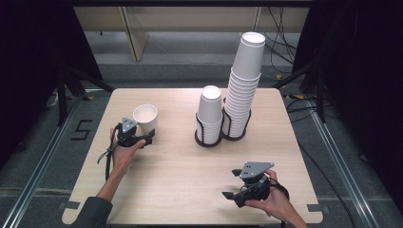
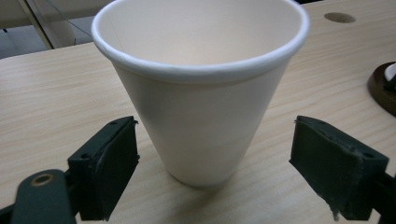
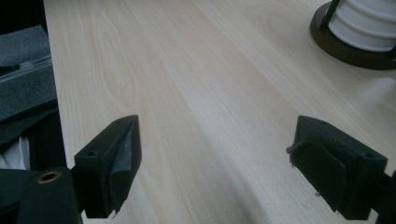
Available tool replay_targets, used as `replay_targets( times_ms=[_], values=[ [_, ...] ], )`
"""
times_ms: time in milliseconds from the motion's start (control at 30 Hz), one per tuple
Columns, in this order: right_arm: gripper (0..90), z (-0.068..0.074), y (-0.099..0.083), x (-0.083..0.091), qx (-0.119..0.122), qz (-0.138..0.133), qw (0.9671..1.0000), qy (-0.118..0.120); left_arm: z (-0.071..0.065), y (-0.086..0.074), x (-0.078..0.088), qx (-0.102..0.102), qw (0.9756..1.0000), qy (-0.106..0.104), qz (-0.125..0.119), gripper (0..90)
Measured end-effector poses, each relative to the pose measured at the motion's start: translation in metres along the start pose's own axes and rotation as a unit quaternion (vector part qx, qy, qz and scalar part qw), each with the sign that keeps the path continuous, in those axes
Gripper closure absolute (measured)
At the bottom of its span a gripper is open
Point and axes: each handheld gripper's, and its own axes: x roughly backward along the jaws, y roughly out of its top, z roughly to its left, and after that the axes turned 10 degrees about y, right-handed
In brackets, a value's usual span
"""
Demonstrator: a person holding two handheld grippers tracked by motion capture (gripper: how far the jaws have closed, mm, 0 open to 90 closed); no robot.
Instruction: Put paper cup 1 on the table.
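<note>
A single white paper cup [image 1: 145, 118] stands upright on the wooden table [image 1: 180, 166] at the left. In the left gripper view the cup [image 2: 201, 116] sits between the two black jaws of my left gripper [image 2: 215, 126], with a gap showing on each side, so the pads do not press on it. From above, the left gripper [image 1: 150, 136] lies just in front of the cup, held by a hand. My right gripper [image 1: 231, 183] rests near the front right of the table, open, and its own view has bare wood between its jaws [image 3: 217, 126].
Two stacks of white cups stand in dark wire holders at the back middle: a short stack [image 1: 209, 114] and, to its right, a tall leaning stack [image 1: 242, 90]. A holder base [image 3: 350, 46] is seen far right of the right gripper. Table edges drop to grey floor.
</note>
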Motion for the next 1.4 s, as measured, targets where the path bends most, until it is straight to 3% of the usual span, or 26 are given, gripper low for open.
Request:
replay_targets(
  times_ms=[167,367,500,667,733,1400],
  values=[
    [17.1,0.000,0.000,0.000,-0.001,0.000,1.0000,-0.001,-0.001,0.002,0.017,0.013,0.9998,-0.011,0.006,14.3],
    [17.1,0.001,0.001,0.000,-0.007,-0.002,1.0000,0.003,-0.003,0.001,0.041,0.035,0.9991,-0.021,-0.006,14.3],
    [17.1,0.000,0.001,0.001,-0.002,-0.002,1.0000,-0.001,-0.007,-0.001,0.056,0.037,0.9987,-0.031,-0.015,14.3],
    [17.1,0.000,0.001,0.001,-0.002,-0.002,1.0000,-0.003,-0.016,-0.003,0.071,0.024,0.9986,-0.045,-0.017,14.3],
    [17.1,0.000,0.001,0.001,-0.004,-0.002,1.0000,-0.002,-0.018,-0.004,0.077,0.029,0.9982,-0.046,-0.022,14.3],
    [17.0,-0.001,0.002,0.006,-0.012,-0.015,0.9997,-0.017,-0.045,-0.029,0.119,0.024,0.9958,-0.083,-0.030,14.3]
  ],
)
